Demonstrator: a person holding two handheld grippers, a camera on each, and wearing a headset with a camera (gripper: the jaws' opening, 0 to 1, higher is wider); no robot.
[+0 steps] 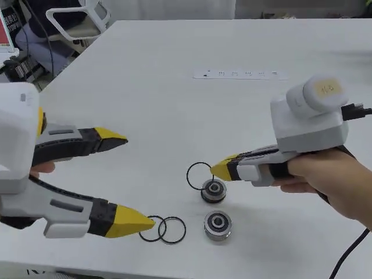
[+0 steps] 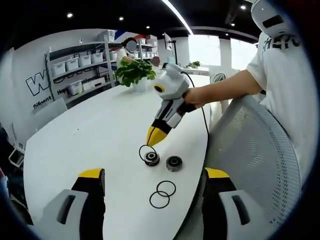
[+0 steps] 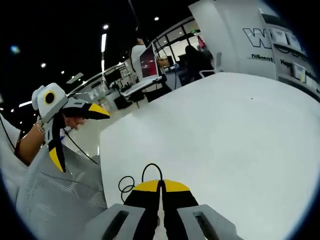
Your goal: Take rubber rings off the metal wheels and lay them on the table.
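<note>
My right gripper [image 1: 216, 170] is shut on a thin black rubber ring [image 1: 197, 174], which hangs as a loop from its yellow tips. The loop's lower right edge meets the upper metal wheel [image 1: 214, 190]. A second metal wheel [image 1: 218, 225] lies just nearer. Two more rubber rings [image 1: 164, 229] lie flat and overlapping on the white table [image 1: 174, 99]. My left gripper [image 1: 131, 179] is open wide, its lower tip just left of those rings. In the left gripper view the right gripper [image 2: 156, 136] pinches the ring [image 2: 145, 150] above the wheels [image 2: 152, 158]. In the right gripper view the held ring [image 3: 151, 170] rises above the gripper [image 3: 161, 186].
A white power strip [image 1: 239, 74] lies flat on the far middle of the table. A chair [image 1: 75, 20] stands past the far left corner. A black cable [image 1: 349, 256] trails from the right gripper at the lower right. The near table edge runs just below the rings.
</note>
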